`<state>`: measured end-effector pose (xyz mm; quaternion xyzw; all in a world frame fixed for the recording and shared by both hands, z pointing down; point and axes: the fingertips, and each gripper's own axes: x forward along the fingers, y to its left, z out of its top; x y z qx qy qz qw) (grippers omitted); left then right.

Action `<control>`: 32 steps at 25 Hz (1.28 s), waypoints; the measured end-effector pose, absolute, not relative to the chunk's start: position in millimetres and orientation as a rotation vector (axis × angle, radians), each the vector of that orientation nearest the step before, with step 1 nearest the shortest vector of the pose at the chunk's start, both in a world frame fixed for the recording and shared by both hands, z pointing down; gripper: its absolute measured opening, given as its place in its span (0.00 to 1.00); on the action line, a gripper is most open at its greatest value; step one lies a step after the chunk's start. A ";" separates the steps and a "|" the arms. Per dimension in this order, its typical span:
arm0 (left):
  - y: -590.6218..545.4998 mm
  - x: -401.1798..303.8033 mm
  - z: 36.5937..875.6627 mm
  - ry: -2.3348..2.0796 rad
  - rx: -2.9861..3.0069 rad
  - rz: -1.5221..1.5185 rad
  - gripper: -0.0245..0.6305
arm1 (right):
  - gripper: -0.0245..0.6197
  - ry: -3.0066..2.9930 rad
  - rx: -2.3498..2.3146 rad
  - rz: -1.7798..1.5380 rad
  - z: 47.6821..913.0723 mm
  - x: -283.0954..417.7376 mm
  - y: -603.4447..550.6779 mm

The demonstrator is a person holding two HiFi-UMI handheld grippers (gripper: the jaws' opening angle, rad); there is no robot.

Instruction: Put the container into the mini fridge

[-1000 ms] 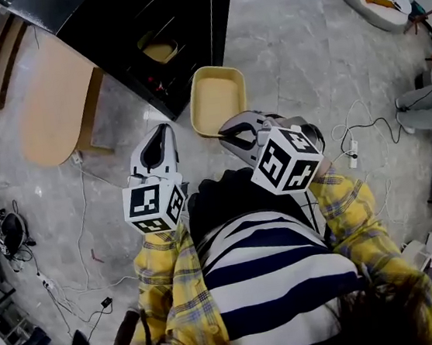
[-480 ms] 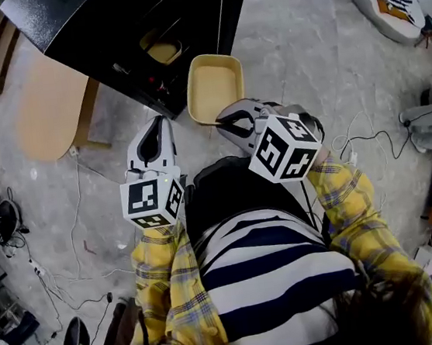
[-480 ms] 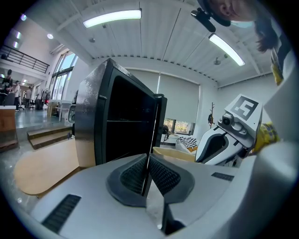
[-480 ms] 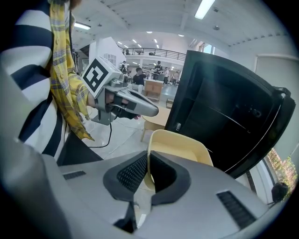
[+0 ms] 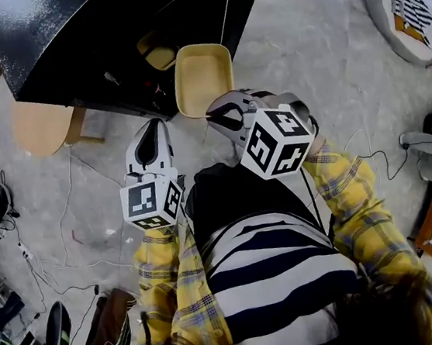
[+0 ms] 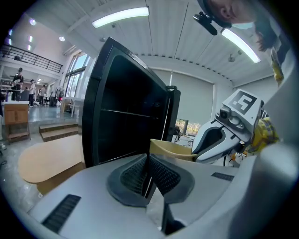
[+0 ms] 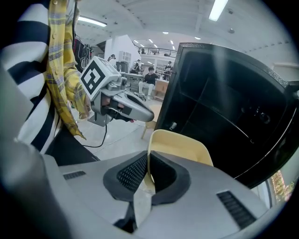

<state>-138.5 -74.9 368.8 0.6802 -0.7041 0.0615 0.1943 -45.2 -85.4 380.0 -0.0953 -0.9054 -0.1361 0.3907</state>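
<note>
1. Container (image 5: pixel 203 78): pale yellow, shallow and rectangular with rounded corners. It hangs with its open side up above the floor (image 5: pixel 326 53), just in front of the mini fridge (image 5: pixel 83 43) and not yet inside it.
2. Your right tongs (image 5: pixel 217 118) pinch the container by its near rim. In the right gripper view the thin wall sits squeezed between the two ribbed pads, and the rest of the container juts out past them toward the fridge.
3. Your left tongs (image 5: pixel 152 132) are pressed together with nothing between them. They hover beside the right tongs, left of the container and apart from it, pointing toward the fridge.
4. The fridge is black, and its dark inside faces you. A yellowish item (image 5: pixel 159 55) shows within, close to the container's far left corner; you cannot tell from these views what it is.
5. The floor is grey and marbled, with thin cables (image 5: pixel 74 224) trailing across it on your left.
6. A light wooden panel (image 5: pixel 38 127) with a rounded end shows at the fridge's left side.
</note>
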 end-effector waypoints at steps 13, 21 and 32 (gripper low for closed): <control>-116.2 -150.5 391.3 -2.080 1.804 0.165 0.08 | 0.10 -2.310 -0.342 -0.421 406.6 -77.2 -147.2; -131.2 -165.1 409.1 -2.130 1.764 0.157 0.08 | 0.10 -2.318 -0.361 -0.444 429.6 -109.3 -168.9; -154.3 -178.9 425.4 -2.222 1.713 0.118 0.08 | 0.10 -2.355 -0.327 -0.514 440.2 -138.7 -202.1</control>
